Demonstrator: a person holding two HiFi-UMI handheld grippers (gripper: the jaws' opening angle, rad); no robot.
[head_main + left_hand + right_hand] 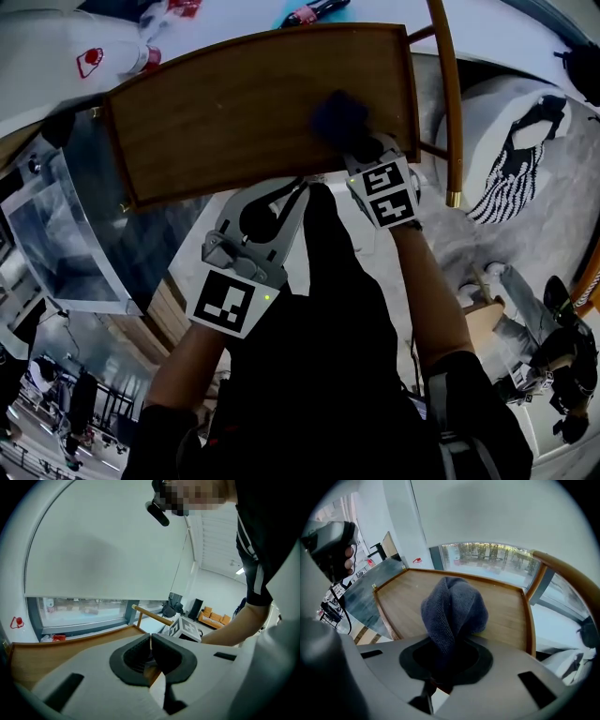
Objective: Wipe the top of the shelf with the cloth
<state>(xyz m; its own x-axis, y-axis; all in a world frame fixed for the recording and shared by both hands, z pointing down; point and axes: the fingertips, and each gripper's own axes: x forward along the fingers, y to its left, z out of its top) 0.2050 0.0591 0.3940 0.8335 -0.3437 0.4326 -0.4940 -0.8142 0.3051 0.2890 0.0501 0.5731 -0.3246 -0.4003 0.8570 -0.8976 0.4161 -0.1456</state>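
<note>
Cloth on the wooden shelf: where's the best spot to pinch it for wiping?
Pinch the gathered end, coming in from the near side, as the right gripper does. The blue cloth is bunched into a soft, rounded wad, so its free end pokes past the jaws and can rub the shelf top.

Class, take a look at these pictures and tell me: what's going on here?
A person holds a claw in each hand. The right claw is shut on a dark blue cloth, held over the wooden shelf top toward its right end. The left claw is shut with nothing in it, near the shelf's front edge.
</note>
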